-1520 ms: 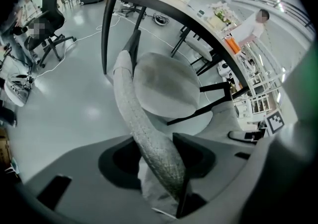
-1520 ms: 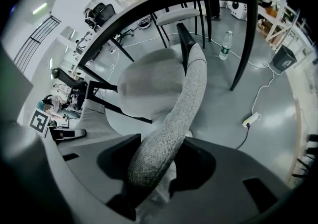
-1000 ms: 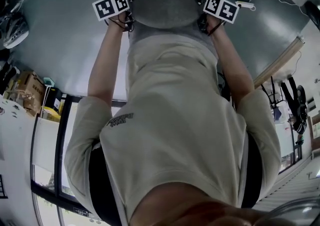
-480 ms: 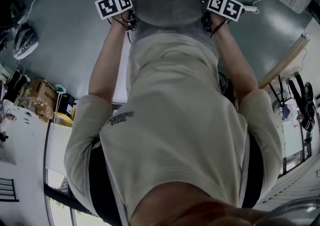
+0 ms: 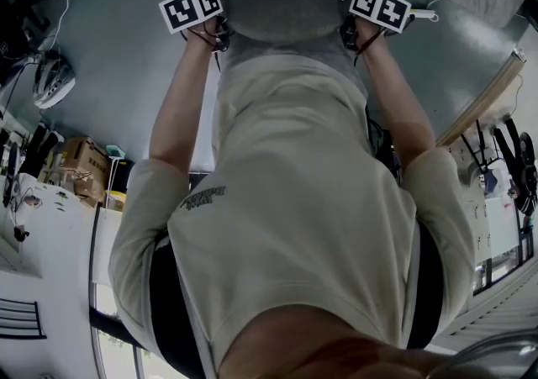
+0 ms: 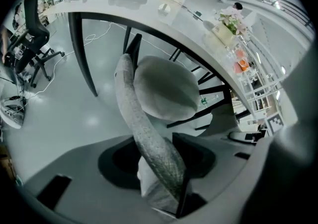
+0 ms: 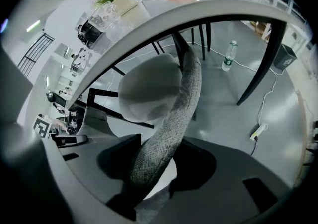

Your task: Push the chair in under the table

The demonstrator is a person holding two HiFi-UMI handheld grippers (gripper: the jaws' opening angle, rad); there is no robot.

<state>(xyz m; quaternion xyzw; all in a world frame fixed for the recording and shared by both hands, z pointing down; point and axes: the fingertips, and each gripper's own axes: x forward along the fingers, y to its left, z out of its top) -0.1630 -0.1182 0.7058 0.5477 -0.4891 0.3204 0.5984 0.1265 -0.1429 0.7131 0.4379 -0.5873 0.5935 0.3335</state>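
The jaws of the left gripper [image 6: 161,181] are clenched on the backrest [image 6: 146,136] of the chair [image 5: 277,7] towards its left end. The jaws of the right gripper [image 7: 151,168] are clenched on the same backrest towards its right end. Grey woven fabric fills both gaps.

Both grippers are pointed steeply down, with their 2 marker cubes [image 5: 192,7] turned upward. The 2 bare forearms [image 5: 181,100] are stretched out straight ahead of the torso, one at each side of the backrest.

The backrest is seen as a thin, curved band of coarse grey weave, and the seat [image 6: 166,94] as a round, smooth grey cushion.

The seat is placed below the near edge of the white tabletop [image 6: 149,14], between the black table legs [image 6: 82,54]. The backrest's top is left just short of that edge.
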